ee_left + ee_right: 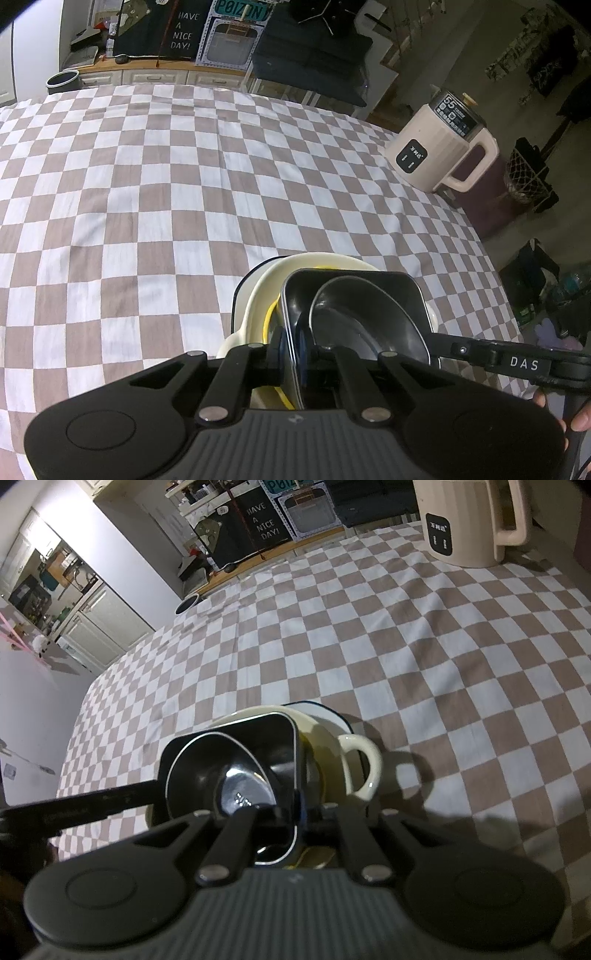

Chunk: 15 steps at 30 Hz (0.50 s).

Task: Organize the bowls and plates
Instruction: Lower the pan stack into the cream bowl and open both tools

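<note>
A stack of dishes stands near the front edge of the table. A black square dish (388,291) (266,734) holds a black round bowl (354,317) (207,771). Both rest in a cream dish with loop handles (258,295) (365,760), with a yellow rim (271,314) showing inside it. A white plate with a dark edge (321,709) lies at the bottom. My left gripper (295,356) (155,788) is shut on the square dish's rim on one side. My right gripper (295,812) (443,347) is shut on the opposite rim.
A checkered cloth (147,184) covers the table. A cream electric jug (439,147) (461,520) stands at the far right corner. A dark round container (62,81) (186,603) sits beyond the far left edge. Cabinets and a dark chair are behind.
</note>
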Motion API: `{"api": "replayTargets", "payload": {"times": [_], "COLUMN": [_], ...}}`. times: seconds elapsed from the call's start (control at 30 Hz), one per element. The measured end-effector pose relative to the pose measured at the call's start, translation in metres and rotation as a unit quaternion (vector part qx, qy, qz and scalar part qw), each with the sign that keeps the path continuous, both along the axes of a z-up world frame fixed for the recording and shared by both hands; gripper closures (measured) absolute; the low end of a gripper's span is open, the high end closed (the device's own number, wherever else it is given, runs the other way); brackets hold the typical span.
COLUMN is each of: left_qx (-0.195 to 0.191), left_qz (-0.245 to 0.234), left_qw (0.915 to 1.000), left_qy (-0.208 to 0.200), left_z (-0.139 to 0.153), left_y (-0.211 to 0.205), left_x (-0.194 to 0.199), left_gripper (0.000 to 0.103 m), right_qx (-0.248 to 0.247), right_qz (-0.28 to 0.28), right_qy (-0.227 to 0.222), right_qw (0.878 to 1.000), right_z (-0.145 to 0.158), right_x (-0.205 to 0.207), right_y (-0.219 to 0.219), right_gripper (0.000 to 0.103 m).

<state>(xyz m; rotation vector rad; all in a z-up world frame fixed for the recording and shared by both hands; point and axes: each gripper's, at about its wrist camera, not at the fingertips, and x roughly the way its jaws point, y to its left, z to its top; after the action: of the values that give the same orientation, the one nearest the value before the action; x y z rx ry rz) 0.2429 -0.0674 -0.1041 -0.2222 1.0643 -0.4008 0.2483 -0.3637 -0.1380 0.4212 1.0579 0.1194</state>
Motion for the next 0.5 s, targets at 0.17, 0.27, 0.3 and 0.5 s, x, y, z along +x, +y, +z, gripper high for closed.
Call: {"api": "replayTargets", "payload": {"times": [0.17, 0.27, 0.3, 0.5], "left_qx": [0.009, 0.012, 0.013, 0.023], "left_qz": [0.009, 0.019, 0.022, 0.035], "left_qw": [0.9999, 0.9997, 0.9996, 0.9986], "left_qy": [-0.002, -0.007, -0.009, -0.033], "left_z": [0.005, 0.012, 0.014, 0.031], "left_y": [0.004, 0.008, 0.009, 0.014], "left_x": [-0.007, -0.011, -0.013, -0.029], "left_gripper": [0.092, 0.085, 0.081, 0.061], "right_qx": [-0.014, -0.022, -0.024, -0.044], "right_qz": [-0.001, 0.0, 0.001, 0.003], "right_qy": [-0.002, -0.013, -0.018, -0.055], "right_qw": [1.0, 1.0, 1.0, 0.997], "right_z": [0.004, 0.009, 0.012, 0.032], "right_x": [-0.003, -0.007, -0.009, -0.024], "right_y": [0.0, 0.001, 0.002, 0.008], "right_gripper": [0.092, 0.085, 0.082, 0.059]}}
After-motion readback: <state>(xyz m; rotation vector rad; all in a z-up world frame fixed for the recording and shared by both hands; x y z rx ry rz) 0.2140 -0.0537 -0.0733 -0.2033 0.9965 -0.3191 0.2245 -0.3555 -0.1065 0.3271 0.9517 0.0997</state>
